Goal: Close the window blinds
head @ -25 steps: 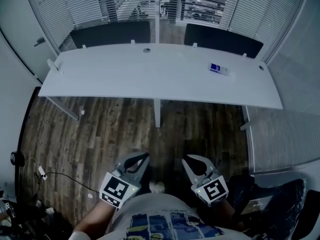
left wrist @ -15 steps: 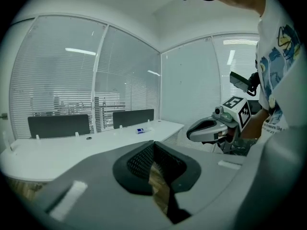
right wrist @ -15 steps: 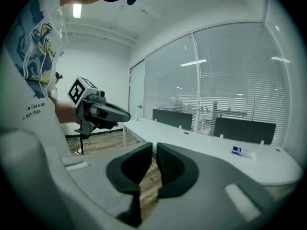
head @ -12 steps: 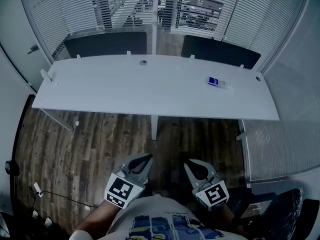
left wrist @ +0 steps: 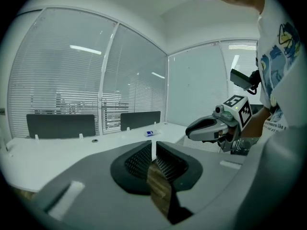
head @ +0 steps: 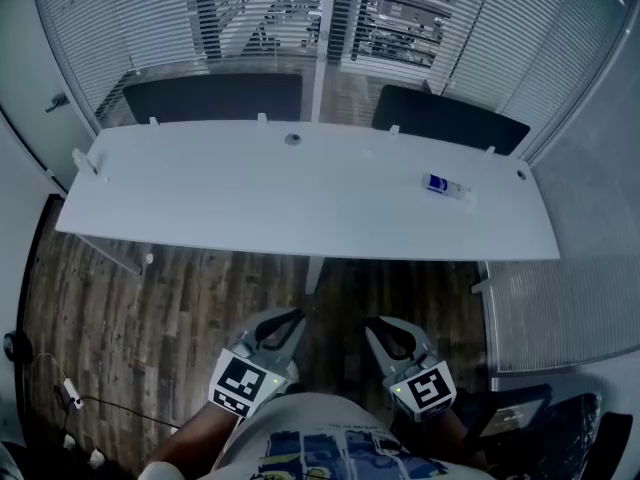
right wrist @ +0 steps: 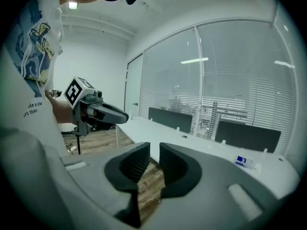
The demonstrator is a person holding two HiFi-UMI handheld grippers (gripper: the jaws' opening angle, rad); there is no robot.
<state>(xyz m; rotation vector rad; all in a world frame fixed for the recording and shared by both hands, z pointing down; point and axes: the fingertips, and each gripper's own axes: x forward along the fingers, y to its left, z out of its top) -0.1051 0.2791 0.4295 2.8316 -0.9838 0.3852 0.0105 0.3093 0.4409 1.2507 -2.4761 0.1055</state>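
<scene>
While both claws hung low by the person's body, well short of the window blinds (head: 130, 18), the wide tabletop (head: 250, 188) and its dark screens (head: 215, 98) stood between them. The left claw (head: 285, 318) had just been easing its jaws apart to a narrow slit with nothing in it; the right claw (head: 380, 326) also stood slightly parted and empty. No wand or cord could be made out, so a reach might have landed on the thin slats and bent them. Leaning across could also have knocked the small blue-labelled box (head: 440, 185) lying on the tabletop's right part.
</scene>
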